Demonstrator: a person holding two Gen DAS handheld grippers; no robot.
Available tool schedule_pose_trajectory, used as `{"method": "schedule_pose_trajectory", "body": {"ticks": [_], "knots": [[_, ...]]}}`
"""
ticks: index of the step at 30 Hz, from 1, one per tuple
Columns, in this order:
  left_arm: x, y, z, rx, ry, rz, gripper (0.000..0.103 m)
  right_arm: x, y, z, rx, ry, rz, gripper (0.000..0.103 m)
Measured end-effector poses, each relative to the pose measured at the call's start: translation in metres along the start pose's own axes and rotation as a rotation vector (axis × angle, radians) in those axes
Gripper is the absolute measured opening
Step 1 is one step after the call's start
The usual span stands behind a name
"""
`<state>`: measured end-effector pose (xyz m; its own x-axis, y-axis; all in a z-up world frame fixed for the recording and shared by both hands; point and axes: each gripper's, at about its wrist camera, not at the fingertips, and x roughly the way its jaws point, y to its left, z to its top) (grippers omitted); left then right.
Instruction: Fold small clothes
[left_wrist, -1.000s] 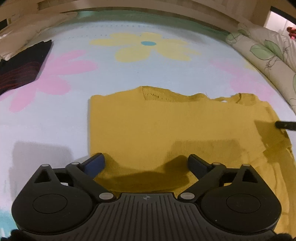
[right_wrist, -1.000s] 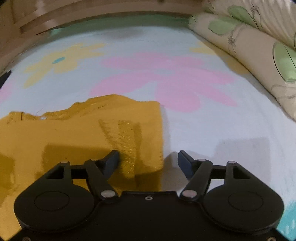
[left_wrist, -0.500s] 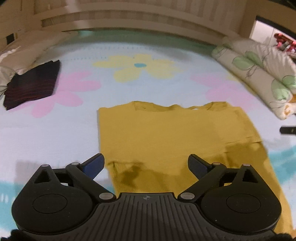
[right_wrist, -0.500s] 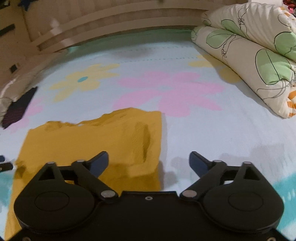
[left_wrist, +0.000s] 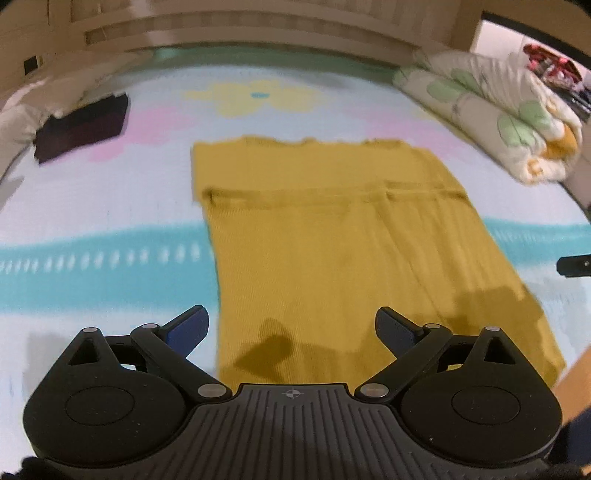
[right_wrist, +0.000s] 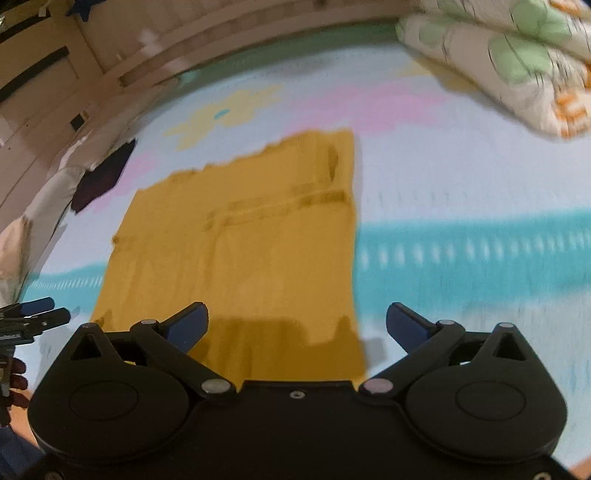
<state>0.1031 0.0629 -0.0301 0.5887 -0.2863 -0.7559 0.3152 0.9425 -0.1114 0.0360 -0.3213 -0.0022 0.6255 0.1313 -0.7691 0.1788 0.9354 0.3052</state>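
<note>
The left gripper hangs above the near end of the yellow top, its jaws spread wide and holding nothing. The right gripper hovers over the top's near right corner, jaws likewise released and empty. A second ago both sat low against the cloth, close to its far edge; now they have pulled back and risen, so the whole garment shows in each view.

The yellow top lies flat on the bedsheet, with a folded band running across it near the far end. It crosses the sheet's teal stripe, which was out of sight earlier.

Beyond it, a dark folded garment rests at the far left of the sheet. A rolled quilt with green leaf print lies along the far right. Both views are blurred by motion.
</note>
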Motion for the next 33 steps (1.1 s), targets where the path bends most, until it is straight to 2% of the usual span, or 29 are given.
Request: {"method": "schedule_pose_trajectory", "body": {"ticks": [4, 8, 12, 16, 20, 27, 33], "knots": [[-0.005, 0.006, -0.027, -0.032, 0.04, -0.01, 0.098, 0.003, -0.01, -0.033, 0.041, 0.088, 0.015, 0.103], [-0.006, 0.01, -0.042, -0.047, 0.066, -0.002, 0.098, 0.006, -0.023, -0.054, 0.058, 0.146, -0.005, 0.103], [-0.002, 0.013, -0.052, -0.073, 0.106, -0.014, 0.098, 0.007, -0.038, -0.064, 0.102, 0.181, -0.021, 0.103], [0.006, 0.015, -0.057, -0.103, 0.141, -0.032, 0.098, 0.011, -0.047, -0.073, 0.165, 0.218, 0.013, 0.103], [0.01, 0.018, -0.06, -0.13, 0.144, -0.035, 0.102, 0.018, -0.046, -0.078, 0.189, 0.24, 0.049, 0.103], [0.014, 0.03, -0.061, -0.21, 0.142, -0.07, 0.102, 0.024, -0.043, -0.082, 0.175, 0.254, 0.071, 0.103], [0.008, 0.043, -0.06, -0.292, 0.133, -0.125, 0.102, 0.026, -0.043, -0.082, 0.18, 0.252, 0.087, 0.103]]}}
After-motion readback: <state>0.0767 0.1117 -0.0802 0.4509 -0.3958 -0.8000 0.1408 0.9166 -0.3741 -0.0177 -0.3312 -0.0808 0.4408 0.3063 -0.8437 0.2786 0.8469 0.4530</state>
